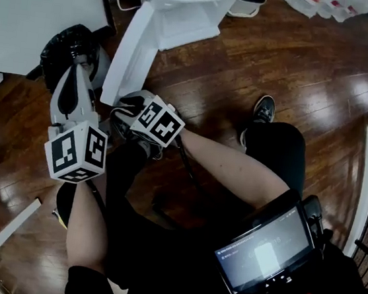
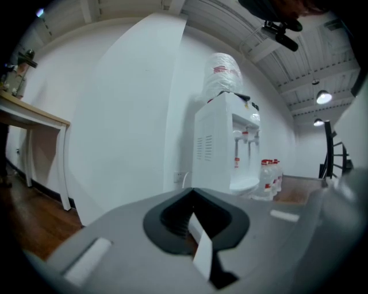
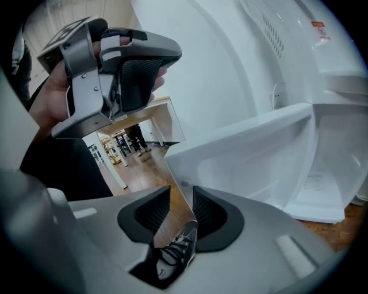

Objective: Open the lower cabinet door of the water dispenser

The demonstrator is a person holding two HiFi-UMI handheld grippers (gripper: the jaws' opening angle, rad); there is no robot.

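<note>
Although the lower cabinet door (image 3: 241,149) of the water dispenser (image 1: 187,10) stands wide open, its free edge runs straight in between the jaws of the right claw (image 3: 181,201). Those jaws are spread a little. The door's edge lies close by the right-hand pad (image 3: 208,211), and wood floor (image 1: 248,58) shows through the gap on its other side, so nothing is pinched. Beyond this claw and to its right the recessed white inner side of the door opens out, with the dispenser's body rising behind it. Just under the jaws a grey shoe (image 3: 175,252) shows through the claw's frame.

Up and to the left of the right claw is the left claw (image 2: 194,201), gripped in a hand (image 3: 52,86). Its jaws are pressed together with only a thin pale slit between them, and they hold nothing. Well ahead of it stands the dispenser with a big bottle (image 2: 221,72) on top. A cluster of red-capped bottles (image 2: 270,172) sits on the floor just past the dispenser. Far off to that claw's left a table (image 2: 34,115) stands against the white wall (image 2: 126,115).
</note>
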